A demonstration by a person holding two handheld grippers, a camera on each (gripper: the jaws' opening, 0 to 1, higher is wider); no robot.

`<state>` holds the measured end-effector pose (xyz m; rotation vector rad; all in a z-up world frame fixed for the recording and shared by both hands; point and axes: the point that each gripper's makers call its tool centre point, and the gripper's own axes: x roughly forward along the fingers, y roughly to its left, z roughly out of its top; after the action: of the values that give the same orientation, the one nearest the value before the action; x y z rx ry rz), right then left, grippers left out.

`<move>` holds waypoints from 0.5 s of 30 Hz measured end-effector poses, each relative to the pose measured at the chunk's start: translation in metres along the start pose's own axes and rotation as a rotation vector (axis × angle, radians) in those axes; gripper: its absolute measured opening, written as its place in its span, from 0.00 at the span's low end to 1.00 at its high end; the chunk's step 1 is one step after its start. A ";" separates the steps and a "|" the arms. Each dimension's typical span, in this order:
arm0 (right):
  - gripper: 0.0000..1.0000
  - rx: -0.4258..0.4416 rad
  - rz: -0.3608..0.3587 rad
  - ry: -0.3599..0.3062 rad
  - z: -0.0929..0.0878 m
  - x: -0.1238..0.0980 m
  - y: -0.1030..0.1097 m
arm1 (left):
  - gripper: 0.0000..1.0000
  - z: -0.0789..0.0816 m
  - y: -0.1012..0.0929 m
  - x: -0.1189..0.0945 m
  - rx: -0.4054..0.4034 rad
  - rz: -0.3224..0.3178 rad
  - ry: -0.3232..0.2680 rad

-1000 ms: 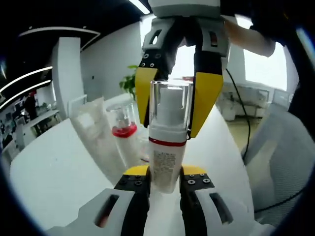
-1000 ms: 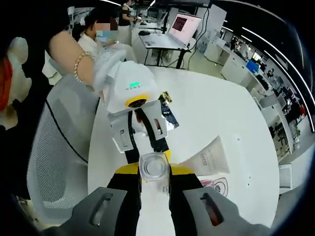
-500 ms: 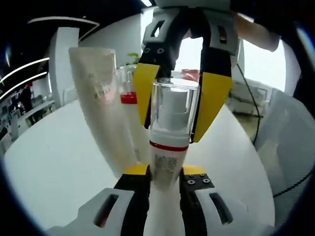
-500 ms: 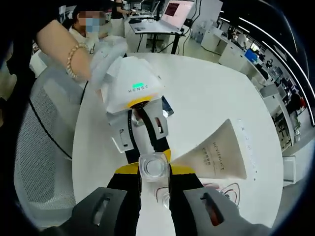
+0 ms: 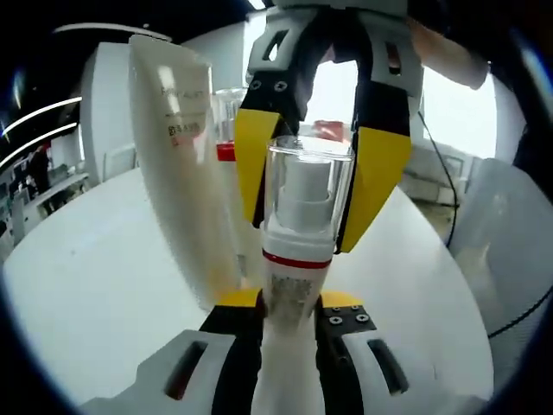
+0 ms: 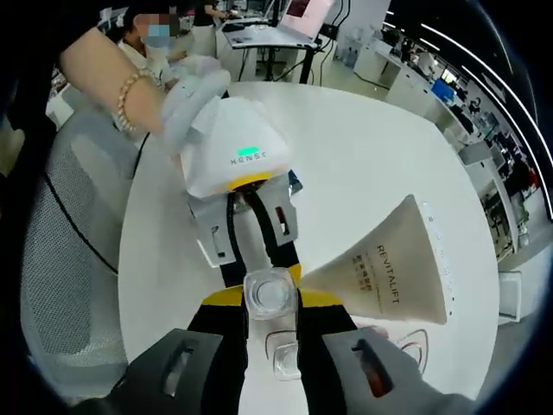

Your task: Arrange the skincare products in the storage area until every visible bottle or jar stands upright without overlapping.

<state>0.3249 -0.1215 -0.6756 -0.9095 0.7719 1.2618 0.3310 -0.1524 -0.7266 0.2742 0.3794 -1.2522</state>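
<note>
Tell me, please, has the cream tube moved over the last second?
Yes. The cream tube has risen from lying flat on the white table to standing upright beside the pump bottle, judged against the table.

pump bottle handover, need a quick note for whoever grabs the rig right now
Left gripper: shut low on the pump bottle.
Right gripper: shut on its clear cap from above.
Bottle is upright over the white table.
Cream tube stands beside it, touching or nearly so; a red-banded bottle stands behind.
Done: nothing placed for sure yet.
Left: set the bottle down clear of the tube, release, check the rest.
</note>
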 end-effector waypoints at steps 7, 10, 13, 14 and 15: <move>0.21 -0.026 0.006 0.008 -0.002 0.002 0.002 | 0.24 -0.005 -0.001 0.005 0.002 -0.005 0.010; 0.21 -0.023 0.009 0.011 -0.004 0.003 0.002 | 0.23 -0.009 -0.001 0.006 0.002 -0.011 0.018; 0.21 -0.017 0.007 0.007 -0.005 0.004 0.001 | 0.23 -0.013 0.001 0.007 -0.008 -0.016 0.022; 0.21 -0.013 0.007 0.008 -0.005 0.004 0.001 | 0.23 -0.013 0.001 0.007 -0.009 -0.017 0.021; 0.21 -0.010 0.008 0.006 -0.005 0.004 0.001 | 0.23 -0.013 0.000 0.007 -0.007 -0.019 0.021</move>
<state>0.3249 -0.1244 -0.6812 -0.9198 0.7755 1.2710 0.3315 -0.1530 -0.7411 0.2785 0.4056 -1.2674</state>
